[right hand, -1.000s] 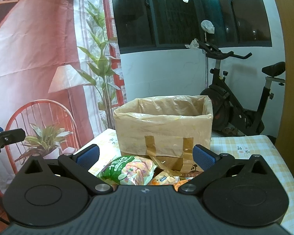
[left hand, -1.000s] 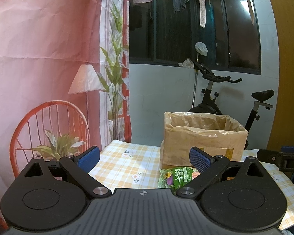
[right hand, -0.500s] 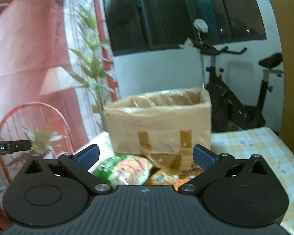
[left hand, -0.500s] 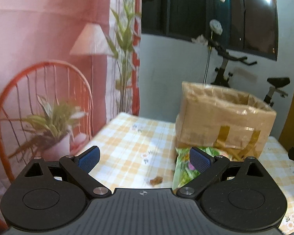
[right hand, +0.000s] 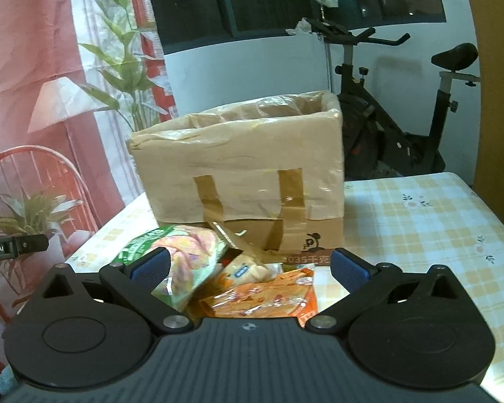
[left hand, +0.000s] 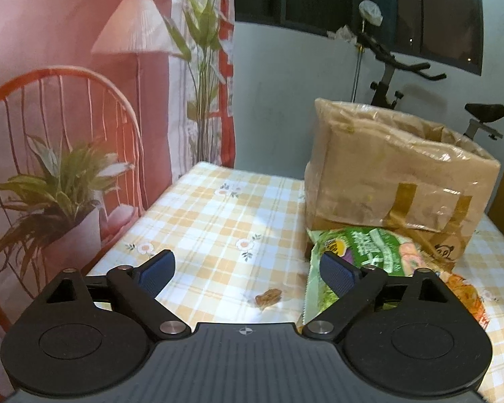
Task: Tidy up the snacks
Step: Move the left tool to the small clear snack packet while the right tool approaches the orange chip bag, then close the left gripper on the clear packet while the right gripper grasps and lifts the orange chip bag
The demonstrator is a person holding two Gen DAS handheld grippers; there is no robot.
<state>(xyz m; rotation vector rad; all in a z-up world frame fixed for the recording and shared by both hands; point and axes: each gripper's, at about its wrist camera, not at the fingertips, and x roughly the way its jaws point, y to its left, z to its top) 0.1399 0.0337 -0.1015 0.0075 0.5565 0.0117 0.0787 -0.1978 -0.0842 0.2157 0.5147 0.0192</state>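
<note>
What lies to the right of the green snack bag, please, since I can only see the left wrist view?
Observer: An orange snack bag lies flat in front of the cardboard box, beside the green bag.
Operator: Is there anything between those two bags?
Observer: Yes, a small pale packet with a blue label sits between them, near the foot of the box.
Operator: Is the right gripper holding anything?
Observer: No, the right gripper is open, its fingers on either side of the bags and pressing on nothing.
</note>
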